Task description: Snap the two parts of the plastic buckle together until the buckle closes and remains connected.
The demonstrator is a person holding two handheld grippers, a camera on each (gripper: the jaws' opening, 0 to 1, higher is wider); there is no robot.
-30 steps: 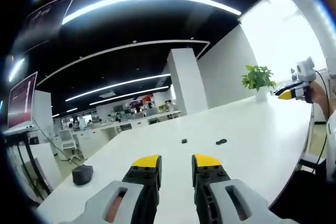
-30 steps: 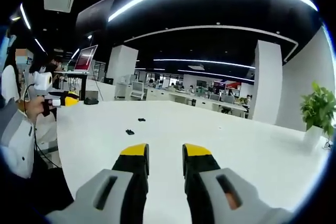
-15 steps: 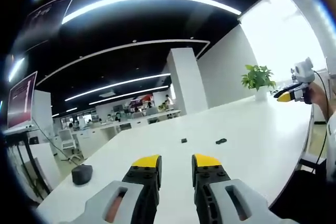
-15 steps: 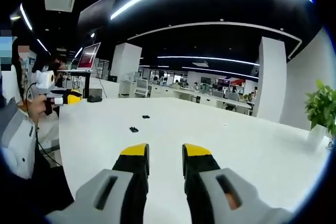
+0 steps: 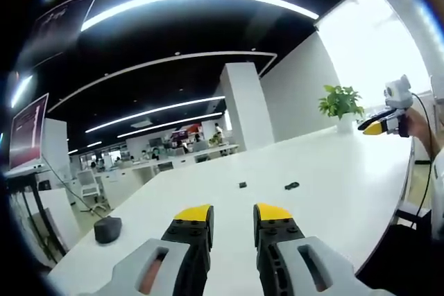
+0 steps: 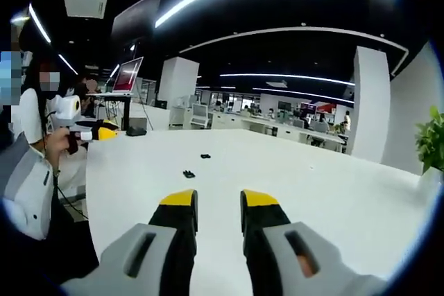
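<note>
Two small black buckle parts lie apart on the white table (image 5: 333,171). In the left gripper view they are a short piece (image 5: 242,185) and a longer piece (image 5: 292,186), well beyond my left gripper (image 5: 232,214). That gripper is open, with nothing between its yellow tips. In the right gripper view the nearer piece (image 6: 189,173) and the farther piece (image 6: 205,156) lie ahead and left of my right gripper (image 6: 218,200), which is open and holds nothing. Each gripper hangs above the table's edge. The right gripper (image 5: 378,127) shows at the far right, the left gripper (image 6: 103,130) at the far left.
A dark rounded object (image 5: 107,230) sits near the table's left corner. A potted plant (image 5: 340,104) stands at the far end by the bright window. A person's sleeve (image 6: 24,178) is at the left edge. Office desks and a raised screen (image 6: 130,76) lie behind.
The right gripper view has swung a little, so the buckle pieces sit further right in it. In the left gripper view the right gripper has lifted slightly. The buckle pieces lie as before.
</note>
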